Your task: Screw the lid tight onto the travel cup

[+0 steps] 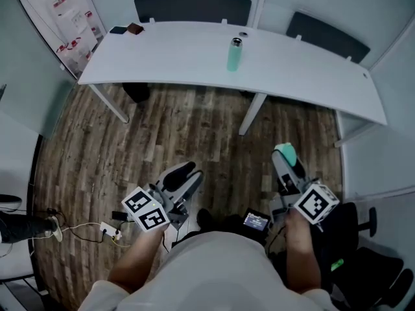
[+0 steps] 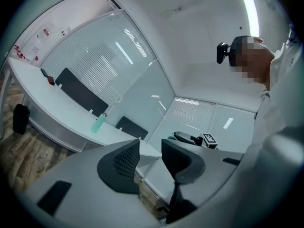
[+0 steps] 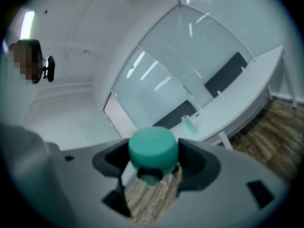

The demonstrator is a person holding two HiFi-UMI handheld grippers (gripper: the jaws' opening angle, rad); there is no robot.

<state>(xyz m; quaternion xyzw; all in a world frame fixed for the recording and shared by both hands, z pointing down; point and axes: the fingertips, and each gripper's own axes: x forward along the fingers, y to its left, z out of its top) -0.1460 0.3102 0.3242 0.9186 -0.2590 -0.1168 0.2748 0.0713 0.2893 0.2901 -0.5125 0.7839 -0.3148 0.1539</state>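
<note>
The mint-green travel cup [image 1: 235, 54] stands upright and without its lid on the white table [image 1: 162, 50], far ahead of me. It shows small in the left gripper view [image 2: 98, 124] and in the right gripper view [image 3: 190, 125]. My right gripper [image 1: 288, 157] is shut on the round teal lid [image 3: 153, 148], which sits between its two pads [image 3: 153, 156]; the lid [image 1: 286, 153] pokes out past the jaws. My left gripper [image 1: 188, 173] is held low over the floor, and in its own view the left gripper [image 2: 149, 148] is open with nothing between its jaws. Both grippers are well short of the table.
Two dark chairs [image 1: 192, 8] [image 1: 327, 36] stand behind the curved table. Small dark objects [image 1: 126, 29] lie at its far left corner. A power strip with cables [image 1: 109, 230] lies on the wooden floor at my left. Glass partition walls enclose the room.
</note>
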